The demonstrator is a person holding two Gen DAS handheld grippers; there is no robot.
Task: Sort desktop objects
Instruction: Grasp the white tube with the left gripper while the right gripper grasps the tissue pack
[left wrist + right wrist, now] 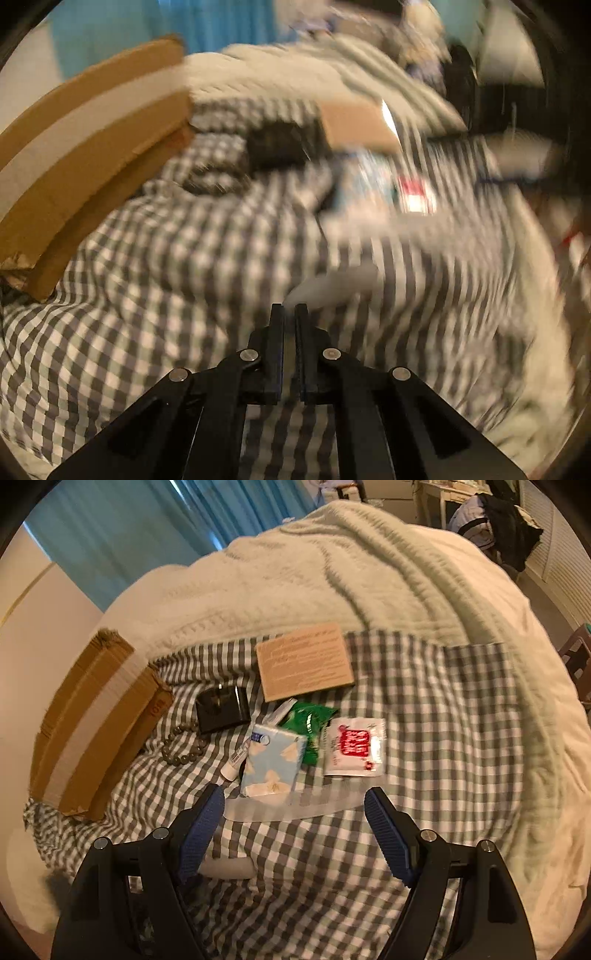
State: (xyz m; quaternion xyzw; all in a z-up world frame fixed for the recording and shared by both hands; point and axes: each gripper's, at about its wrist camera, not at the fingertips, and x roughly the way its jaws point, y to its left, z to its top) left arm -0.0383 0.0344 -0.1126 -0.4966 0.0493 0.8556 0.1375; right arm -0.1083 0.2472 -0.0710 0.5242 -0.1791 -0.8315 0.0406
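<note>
Through my left wrist view, badly blurred, my left gripper (pixel 290 308) has its fingers pressed nearly together with nothing between them, above the checked cloth (pixel 147 288). Through the right wrist view, my right gripper (pixel 294 799) stands wide apart and empty, just short of the blue tissue pack (pixel 273 760) and red-and-white sachet (pixel 354 747) lying on the bed's cloth.

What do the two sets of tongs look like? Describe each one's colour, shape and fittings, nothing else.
Left tongs: all black, with two flat, narrow, straight fingers on angular black linkage arms, joined by four round silver rivets. Right tongs: the same black linkage frame and silver rivets, but the fingers carry ribbed dark blue pads on their inner faces. No cables, sleeves or markings show in either view.
</note>
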